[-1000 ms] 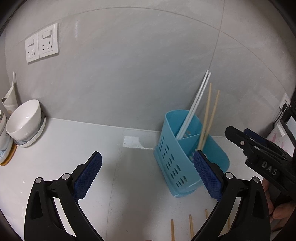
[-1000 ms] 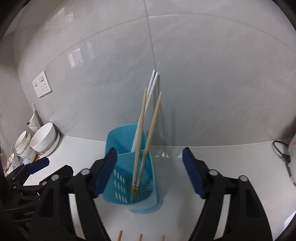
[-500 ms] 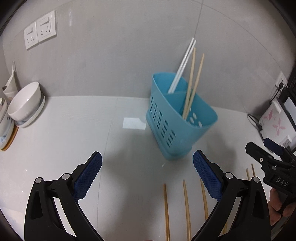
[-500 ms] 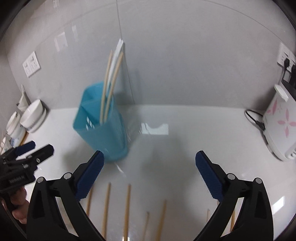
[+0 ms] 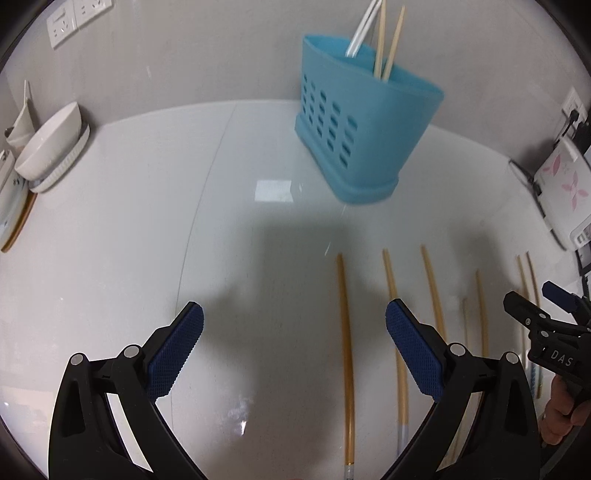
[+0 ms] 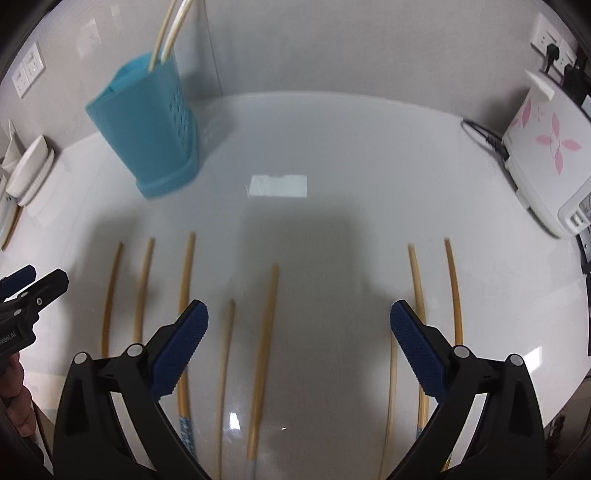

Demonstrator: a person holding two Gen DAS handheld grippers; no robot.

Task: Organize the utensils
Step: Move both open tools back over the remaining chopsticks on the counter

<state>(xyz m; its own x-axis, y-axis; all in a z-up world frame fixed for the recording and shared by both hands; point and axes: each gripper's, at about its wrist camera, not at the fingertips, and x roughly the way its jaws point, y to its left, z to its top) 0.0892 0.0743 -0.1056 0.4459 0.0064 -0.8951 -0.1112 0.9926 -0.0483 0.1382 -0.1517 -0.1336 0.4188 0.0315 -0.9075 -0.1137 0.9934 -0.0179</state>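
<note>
Left-wrist view has tipped down from the blue holder (image 5: 365, 122) to loose chopsticks (image 5: 345, 332) lying on the counter (image 5: 129, 221). Left gripper (image 5: 294, 350) and right gripper (image 6: 299, 349) hang wide open, empty, likely ready for the next pickup.

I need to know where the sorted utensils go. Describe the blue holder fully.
The blue holder is a light-blue plastic caddy with rows of slots in one wall and a wider foot. It stands upright on the white counter near the back wall. An inner divider splits it; wooden chopsticks and white ones lean inside. Neither gripper touches it.
</note>
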